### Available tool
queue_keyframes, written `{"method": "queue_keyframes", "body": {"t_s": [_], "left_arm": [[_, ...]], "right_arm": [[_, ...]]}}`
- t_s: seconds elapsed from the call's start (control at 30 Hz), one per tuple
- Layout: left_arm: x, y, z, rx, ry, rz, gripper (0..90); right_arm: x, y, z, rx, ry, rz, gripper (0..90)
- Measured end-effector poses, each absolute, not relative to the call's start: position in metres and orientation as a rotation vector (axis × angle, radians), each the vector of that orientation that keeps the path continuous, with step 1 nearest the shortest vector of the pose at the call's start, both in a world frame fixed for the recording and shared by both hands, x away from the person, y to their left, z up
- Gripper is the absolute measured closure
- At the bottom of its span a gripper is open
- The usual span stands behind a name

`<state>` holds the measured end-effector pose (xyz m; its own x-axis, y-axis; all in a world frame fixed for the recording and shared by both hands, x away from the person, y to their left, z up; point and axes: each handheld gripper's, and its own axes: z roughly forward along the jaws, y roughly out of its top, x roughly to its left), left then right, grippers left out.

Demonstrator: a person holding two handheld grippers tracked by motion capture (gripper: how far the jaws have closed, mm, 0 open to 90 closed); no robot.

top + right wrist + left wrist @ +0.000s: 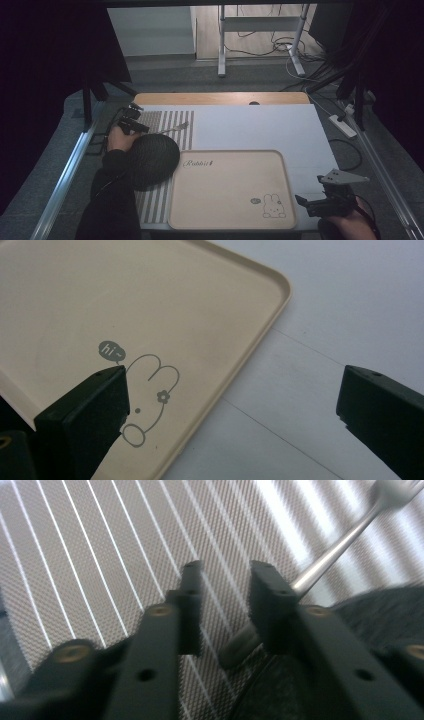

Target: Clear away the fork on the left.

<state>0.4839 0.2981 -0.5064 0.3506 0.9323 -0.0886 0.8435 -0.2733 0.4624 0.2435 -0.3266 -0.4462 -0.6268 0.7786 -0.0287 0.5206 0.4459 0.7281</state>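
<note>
A silver fork (175, 128) lies on the striped placemat (170, 120) at the table's left. My left gripper (144, 127) is at the fork's handle end. In the left gripper view its jaws (226, 575) stand apart over the mat (100, 555). The fork (340, 545) runs behind the right jaw, its handle tip lying low in the gap with no pad pressing on it. A dark round textured bowl (150, 160) sits just beside it (385, 615). My right gripper (302, 205) is open at the beige rabbit tray's (227, 151) near right corner, jaws (232, 375) wide and empty.
The tray (100, 290) lies on a white table sheet (250, 125). A wooden strip (220, 97) edges the table's far side. Metal rails run along both sides. A power strip (342, 125) and cables lie on the floor to the right.
</note>
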Motion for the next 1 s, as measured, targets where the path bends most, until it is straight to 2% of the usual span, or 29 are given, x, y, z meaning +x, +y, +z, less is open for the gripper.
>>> {"method": "queue_keyframes", "body": {"t_s": [0.03,0.13,0.27,0.37,0.4,0.43,0.83,1.0], "left_arm": [[0.484,0.297,-0.503,2.18,1.54,0.295,53.2],[0.486,0.29,-0.497,2.17,1.497,0.326,38.2],[0.49,0.284,-0.496,2.158,1.481,0.288,16.7],[0.493,0.276,-0.497,2.171,1.462,0.256,7.3],[0.494,0.273,-0.498,2.184,1.454,0.243,7.3],[0.496,0.267,-0.5,2.232,1.414,0.213,1.4],[0.511,0.229,-0.51,2.388,1.346,0.16,0.0],[0.516,0.224,-0.517,2.443,1.348,0.168,0.0]], "right_arm": [[0.244,-0.327,-0.446,1.103,2.343,0.993,1.3],[0.243,-0.326,-0.446,1.1,2.345,0.991,1.2],[0.243,-0.326,-0.446,1.101,2.344,0.99,1.3],[0.243,-0.326,-0.446,1.101,2.347,0.984,1.2],[0.243,-0.326,-0.446,1.101,2.347,0.984,1.2],[0.243,-0.326,-0.446,1.101,2.346,0.983,1.2],[0.244,-0.327,-0.446,1.103,2.345,0.99,1.3],[0.244,-0.327,-0.446,1.104,2.347,0.989,1.2]]}}
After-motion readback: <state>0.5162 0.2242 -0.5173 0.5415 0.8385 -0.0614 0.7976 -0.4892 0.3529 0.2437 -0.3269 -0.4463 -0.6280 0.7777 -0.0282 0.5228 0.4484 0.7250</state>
